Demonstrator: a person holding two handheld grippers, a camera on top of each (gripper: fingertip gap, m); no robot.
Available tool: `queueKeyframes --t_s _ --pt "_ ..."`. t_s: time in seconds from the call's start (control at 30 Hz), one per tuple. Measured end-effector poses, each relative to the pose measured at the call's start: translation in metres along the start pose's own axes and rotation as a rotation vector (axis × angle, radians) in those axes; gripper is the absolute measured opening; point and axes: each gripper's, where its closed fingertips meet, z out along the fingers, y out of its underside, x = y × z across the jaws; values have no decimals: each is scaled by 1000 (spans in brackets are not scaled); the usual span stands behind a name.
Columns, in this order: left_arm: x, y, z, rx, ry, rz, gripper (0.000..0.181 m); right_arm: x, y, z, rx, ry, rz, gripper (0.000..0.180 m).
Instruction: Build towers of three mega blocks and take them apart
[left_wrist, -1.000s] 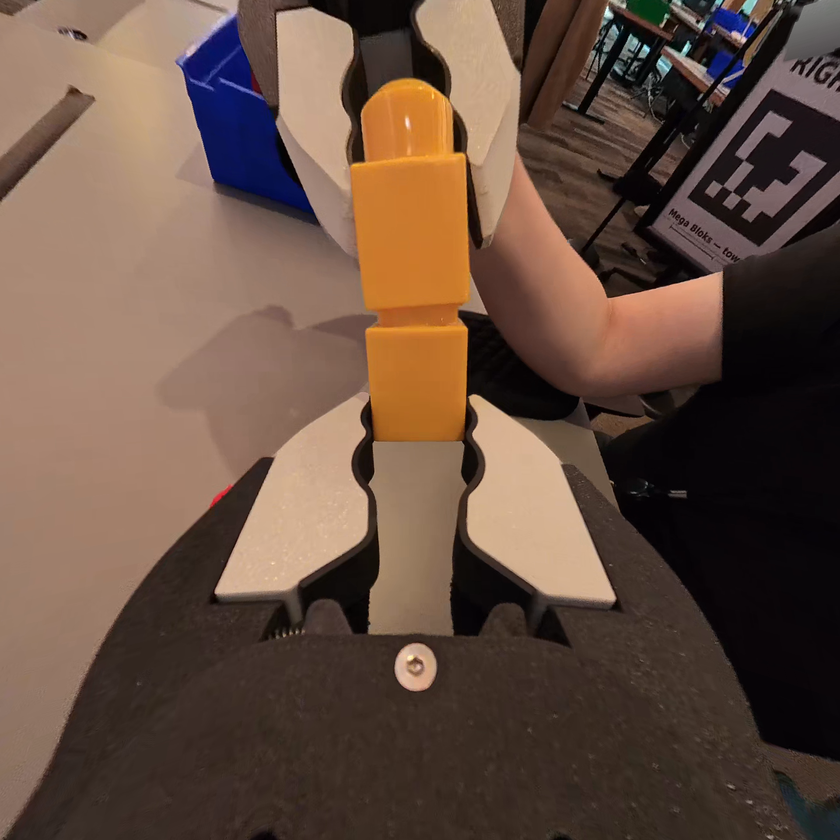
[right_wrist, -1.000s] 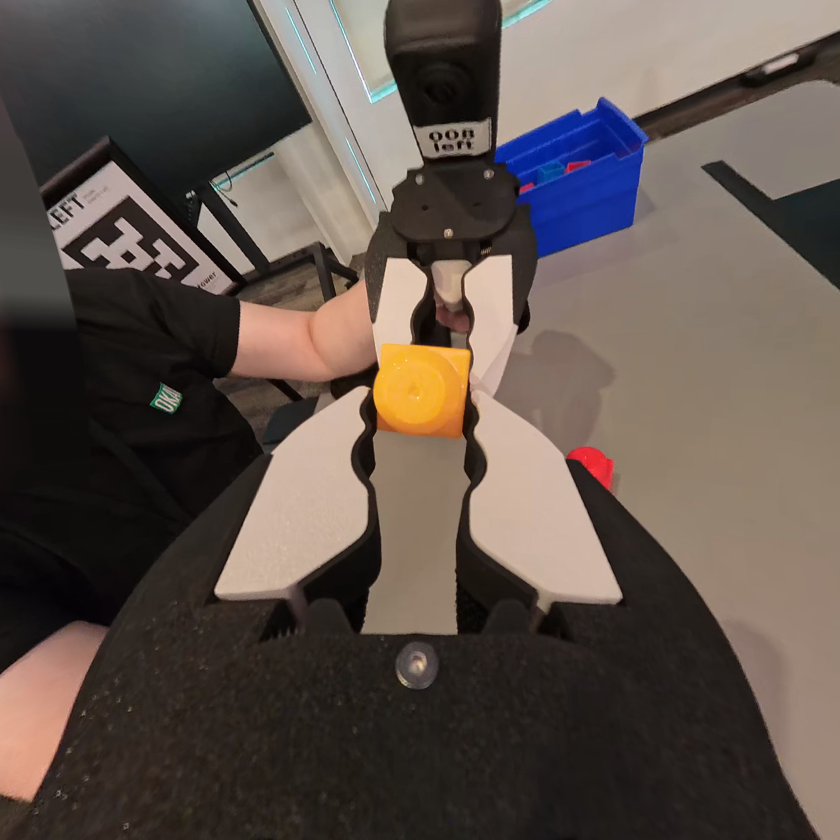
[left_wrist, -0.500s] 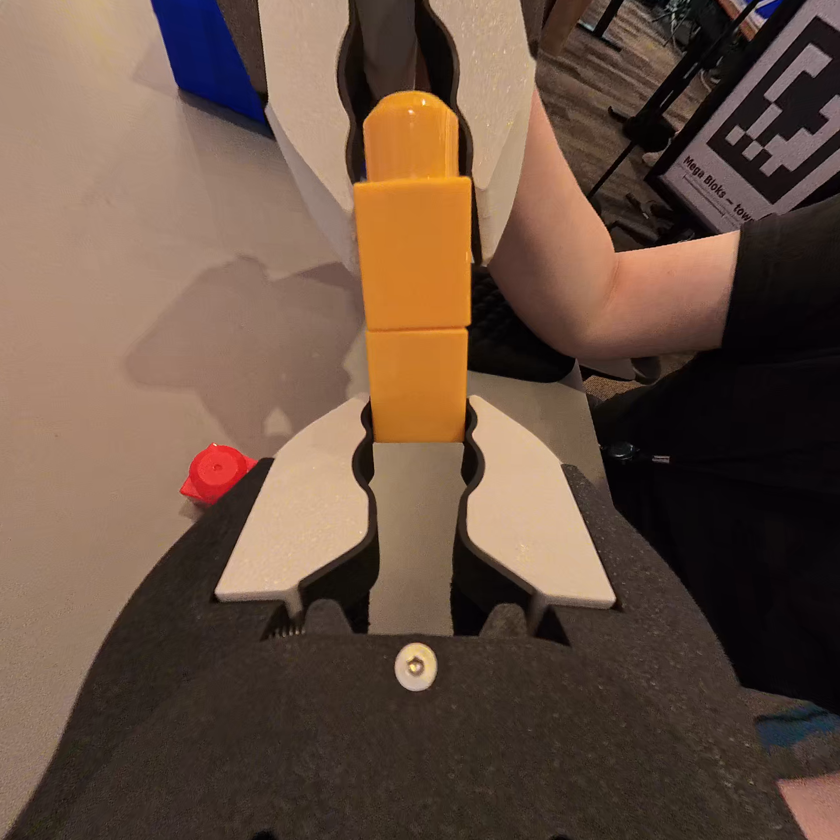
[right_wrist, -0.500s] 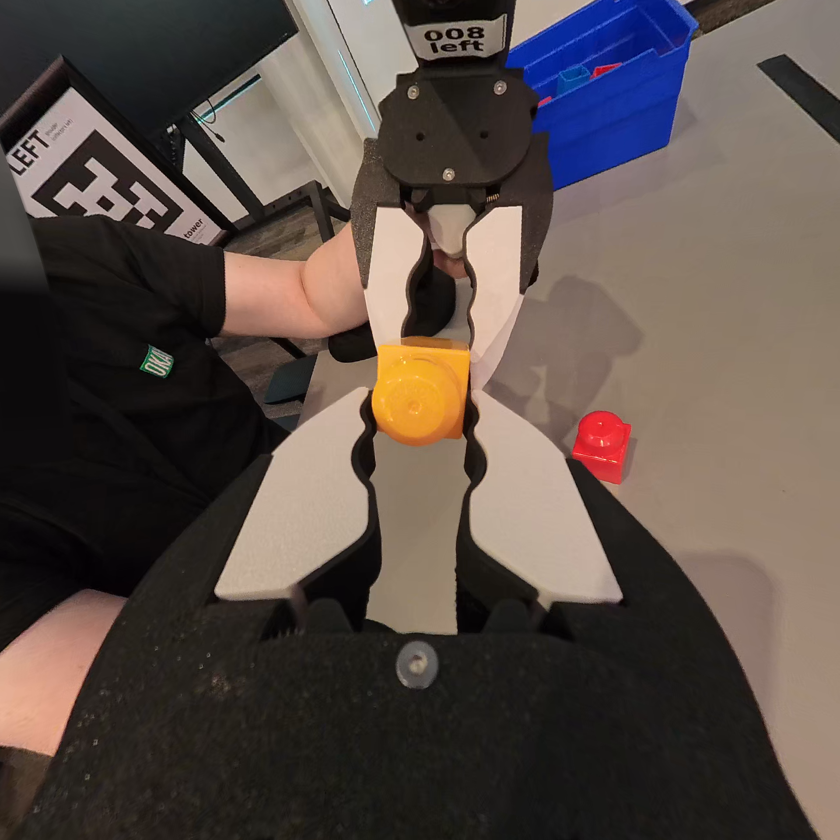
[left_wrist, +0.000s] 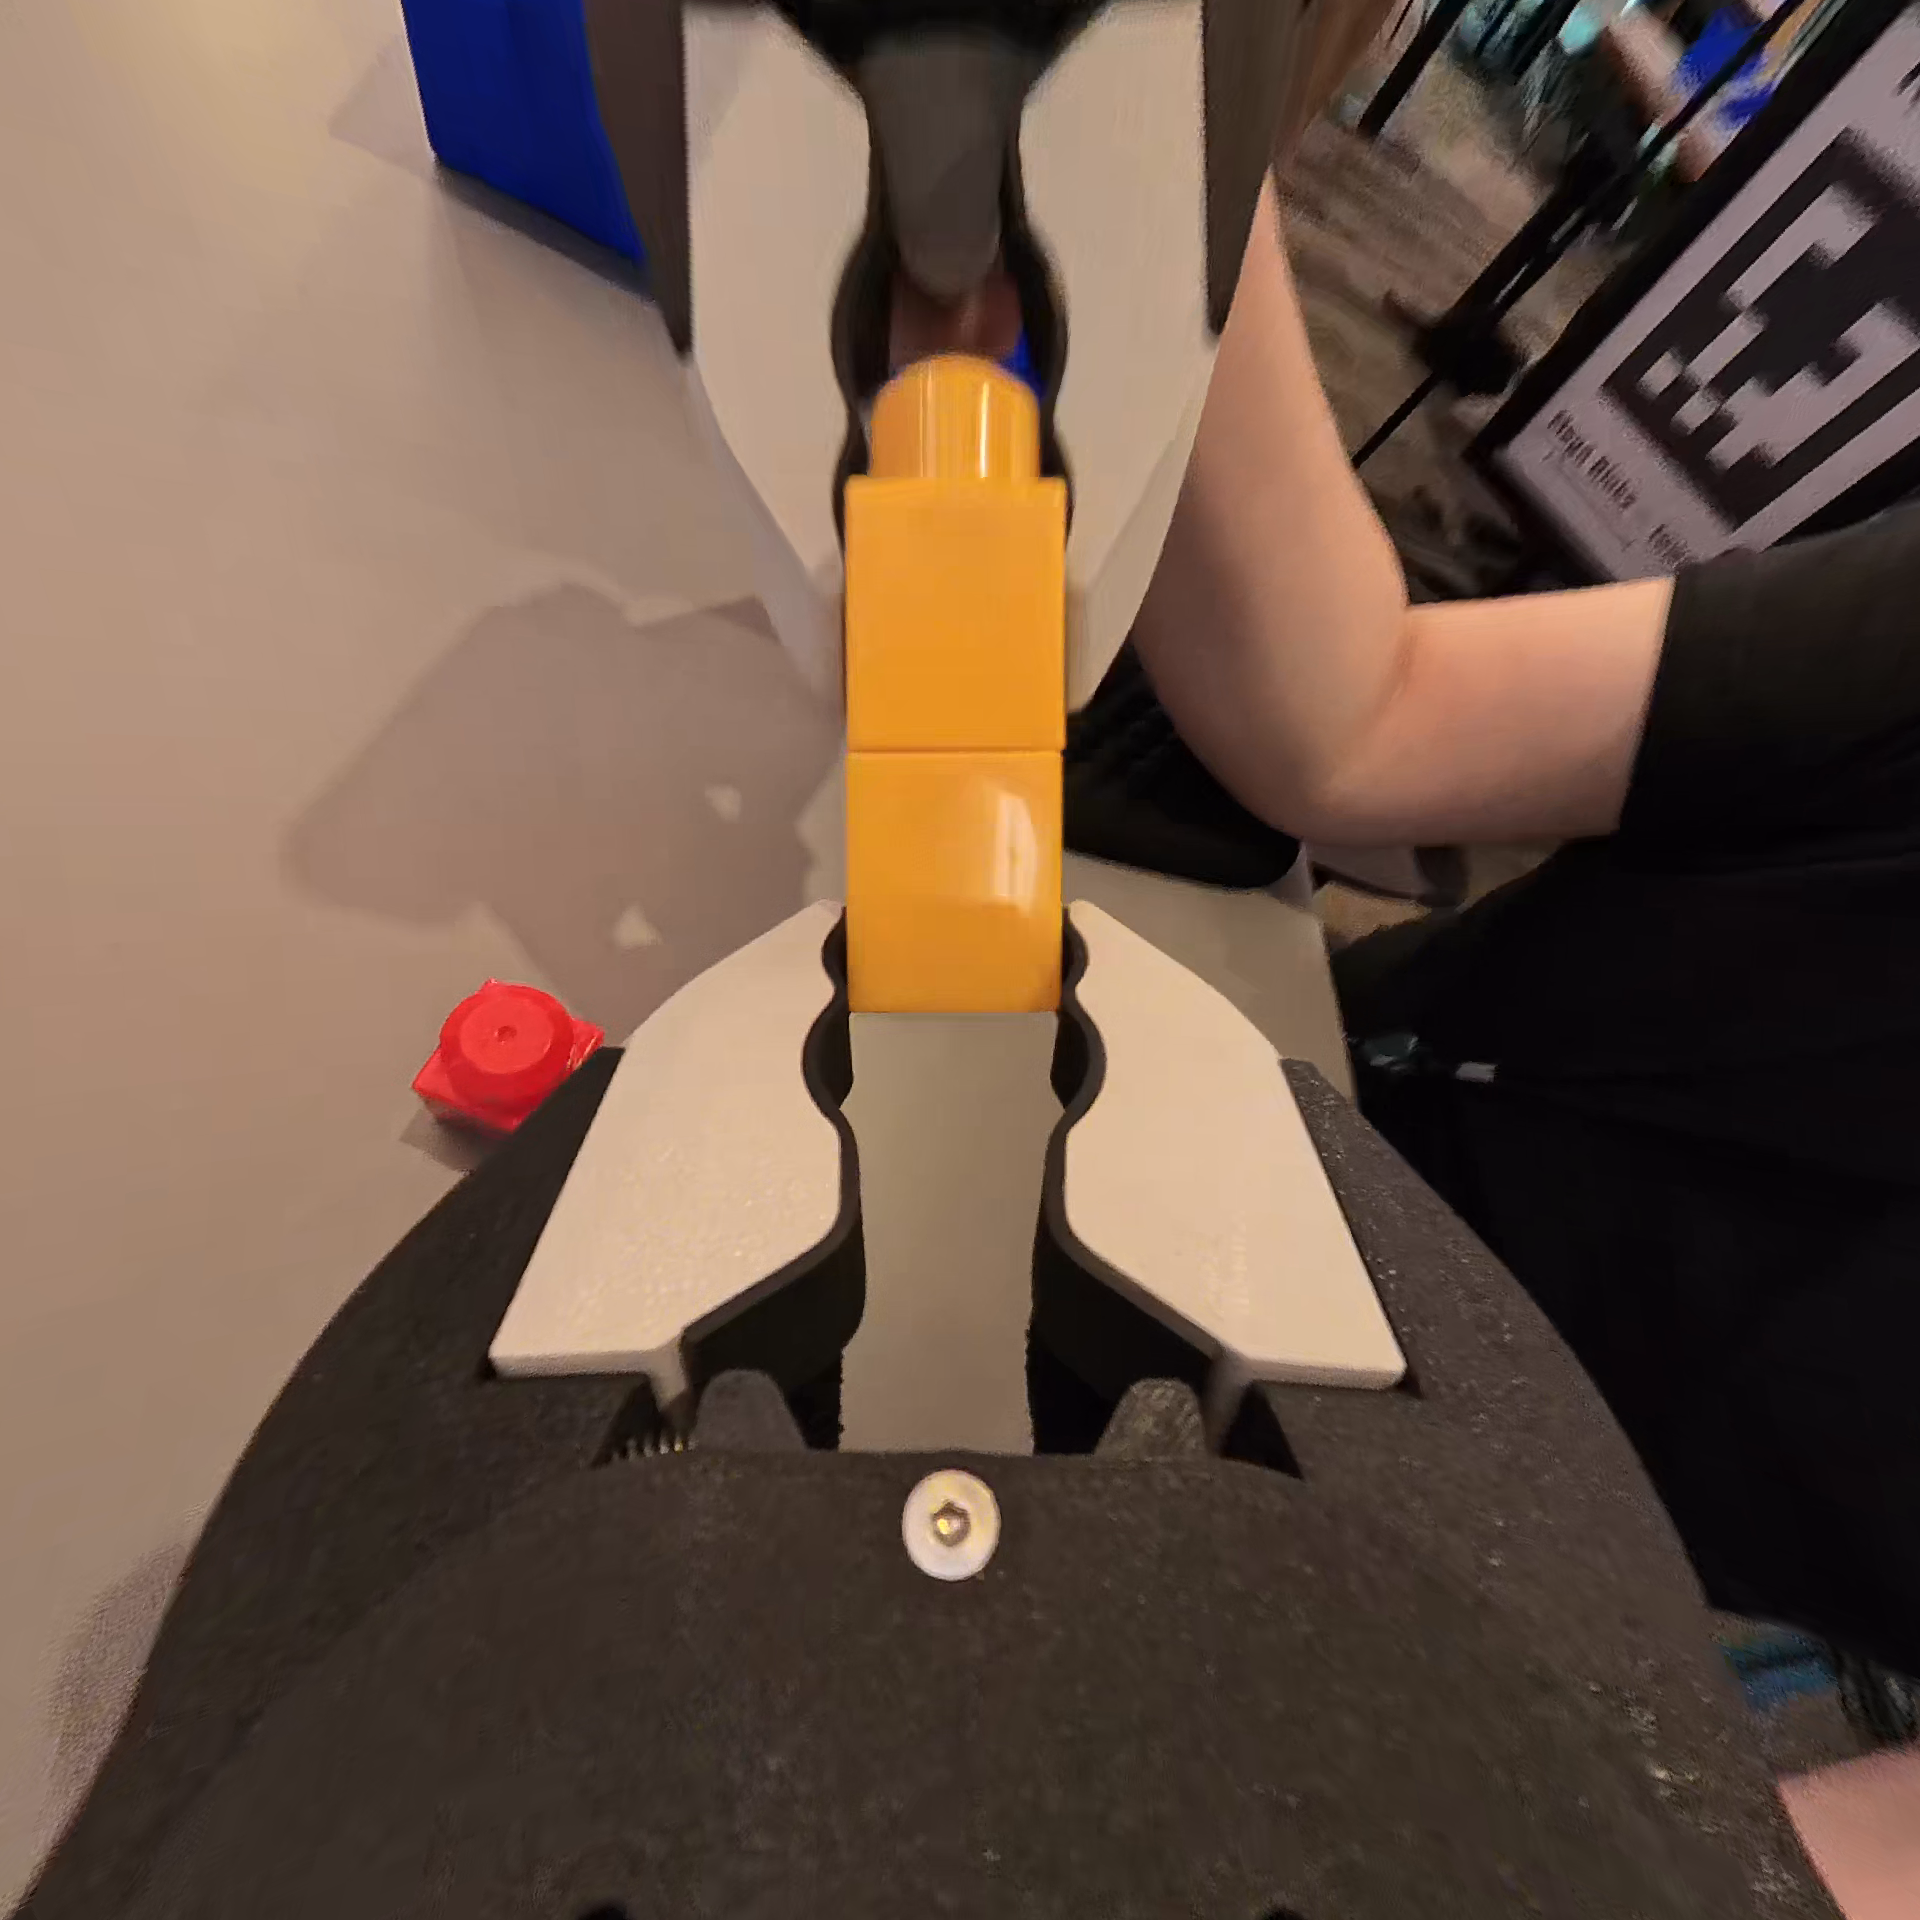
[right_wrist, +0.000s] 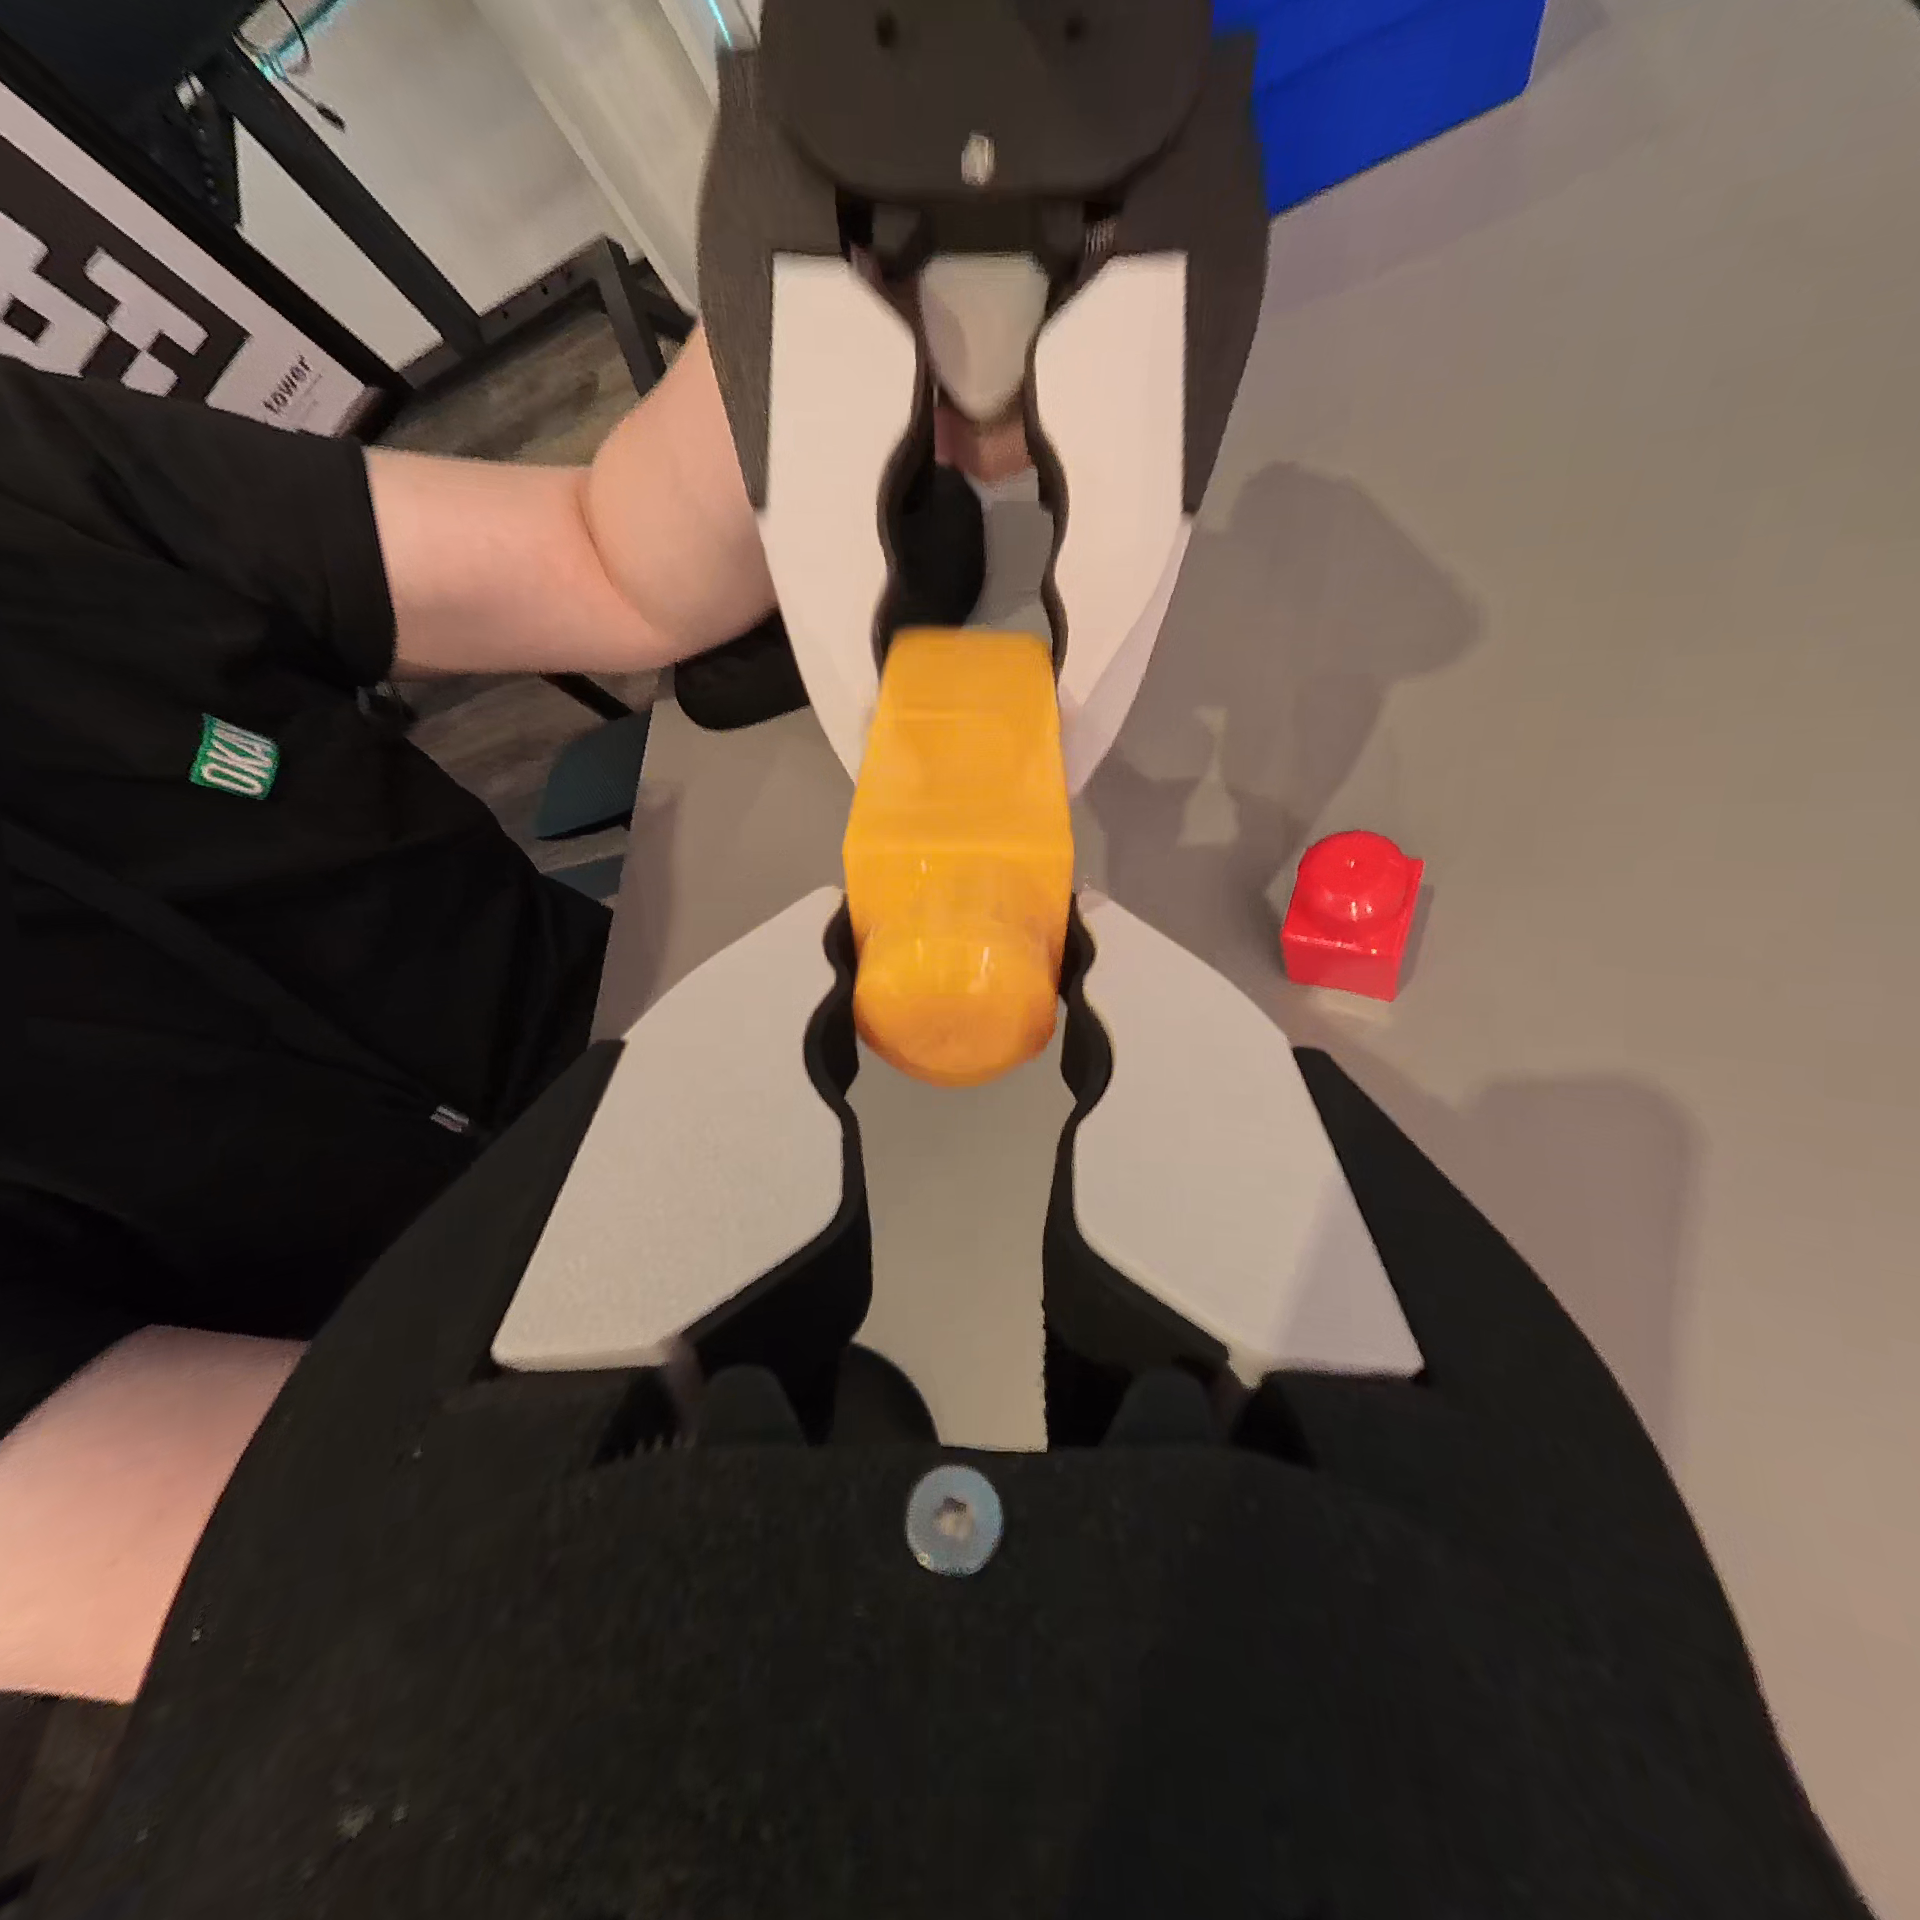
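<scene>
Orange blocks (left_wrist: 951, 748) now pressed flush; earlier gap closed.
Left gripper (left_wrist: 951, 961) and right gripper (right_wrist: 956, 935) each clamp one; red block (right_wrist: 1351, 920) awaits stacking.

the two joined blocks (left_wrist: 951, 748) are a glossy orange-yellow, stud and all. a single block (right_wrist: 1351, 914) on the table is bright red. the table (left_wrist: 208, 623) is plain pale grey, with darker grey shadow patches. the bin (right_wrist: 1382, 94) at the far edge is deep blue. each gripper, left (left_wrist: 951, 935) and right (right_wrist: 956, 914), has matte white fingers on a speckled black body. the person's sleeve (right_wrist: 187, 540) is black, and the board (left_wrist: 1766, 343) carries a black-and-white square pattern.
</scene>
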Motion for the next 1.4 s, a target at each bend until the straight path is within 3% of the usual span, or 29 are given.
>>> queueKeyframes --t_s 0.07,0.43,0.57,0.83,1.07,1.2,1.3,1.4 --pt "5 -16 -11 113 53 -41 35 -2 4 8 -39 -10 -19 36" --pt "-6 -17 -20 138 -30 2 36 8 -17 3 90 9 -40 36" --pt "-3 -20 -20 143 -40 28 41 4 -8 8 20 -1 -65 36" --pt "-5 17 4 -119 -103 87 38 5 7 21 -125 52 -101 36" --pt "-16 26 21 -160 -95 48 37 14 12 21 -156 94 -81 36" --pt "-19 7 14 -41 -106 65 37 17 -17 8 22 140 -136 36" --pt "-9 -29 -11 213 -35 36 37 18 -59 -15 290 199 -185 50" --pt "-6 -44 -28 334 -49 69 37 6 -94 -33 526 159 -201 51"
